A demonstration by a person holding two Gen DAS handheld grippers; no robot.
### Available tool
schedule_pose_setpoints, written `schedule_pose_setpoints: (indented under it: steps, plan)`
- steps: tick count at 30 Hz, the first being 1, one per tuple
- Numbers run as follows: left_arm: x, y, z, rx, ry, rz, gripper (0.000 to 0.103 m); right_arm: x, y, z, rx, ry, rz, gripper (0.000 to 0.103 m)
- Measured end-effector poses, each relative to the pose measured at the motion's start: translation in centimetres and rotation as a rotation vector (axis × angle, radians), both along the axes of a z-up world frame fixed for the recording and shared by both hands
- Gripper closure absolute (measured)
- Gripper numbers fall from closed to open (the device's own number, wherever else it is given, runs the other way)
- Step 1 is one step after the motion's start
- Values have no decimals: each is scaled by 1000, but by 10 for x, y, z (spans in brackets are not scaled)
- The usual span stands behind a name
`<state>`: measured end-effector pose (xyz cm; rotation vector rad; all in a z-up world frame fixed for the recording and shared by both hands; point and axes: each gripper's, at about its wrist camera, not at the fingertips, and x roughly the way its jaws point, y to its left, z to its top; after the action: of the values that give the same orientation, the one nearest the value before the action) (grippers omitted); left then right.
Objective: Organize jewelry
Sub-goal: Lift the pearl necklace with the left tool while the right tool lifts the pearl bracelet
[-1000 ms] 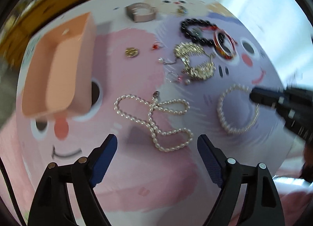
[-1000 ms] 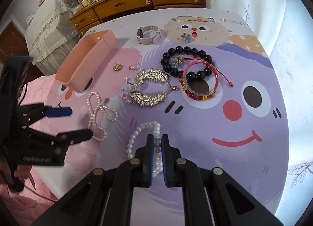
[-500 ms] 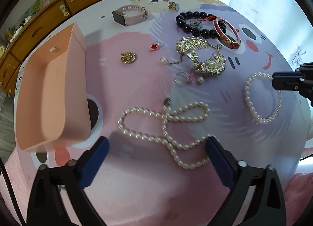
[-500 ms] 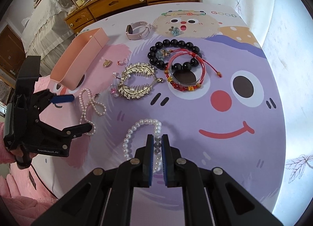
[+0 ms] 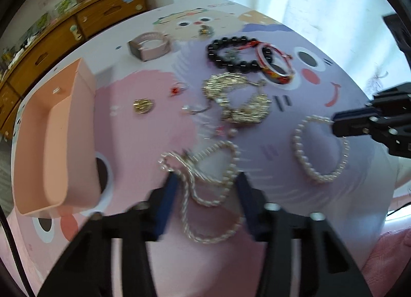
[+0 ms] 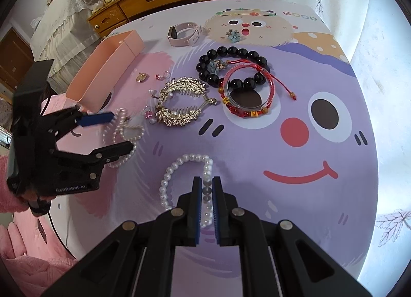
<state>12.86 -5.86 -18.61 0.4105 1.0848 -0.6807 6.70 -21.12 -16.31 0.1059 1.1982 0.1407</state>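
Pearl necklace (image 5: 205, 184) bunched at 6 o'clock on tablecloth (image 6: 321, 143) | left gripper (image 5: 205, 186) jaws just narrowing around its loops, contact blurred | right gripper (image 6: 206, 191) pinching pearl bracelet (image 6: 179, 168) | pink box (image 5: 51, 143) at 9 o'clock

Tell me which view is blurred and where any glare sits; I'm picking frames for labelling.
Left wrist view: motion blur smears the long white pearl necklace and the left tool; the white curtain is blown out. Right wrist view: sharp on the white pearl bracelet, with overexposure along the right edge.
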Motion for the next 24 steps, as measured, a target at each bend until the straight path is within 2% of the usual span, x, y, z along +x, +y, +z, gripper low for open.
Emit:
schedule_pose_setpoints:
  steps: [1,2,7,11,17,24]
  plan:
    - [-1,-4,1,5,3,-5,91,1,0,0,1,0,-1,96]
    - [-1,-9,1,13,16,4,96,1,0,0,1,1,-2,96]
    - [6,-14,0,-6,70,87,96,3,2,3,-5,-5,3,96]
    - [4,-14,5,-5,65,101,101,5,4,6,-10,-13,8,96]
    - [0,-4,11,10,94,109,101,8,7,11,-1,-23,5,96]
    - [-1,17,45,-3,94,120,101,16,17,26,16,-67,7,96]
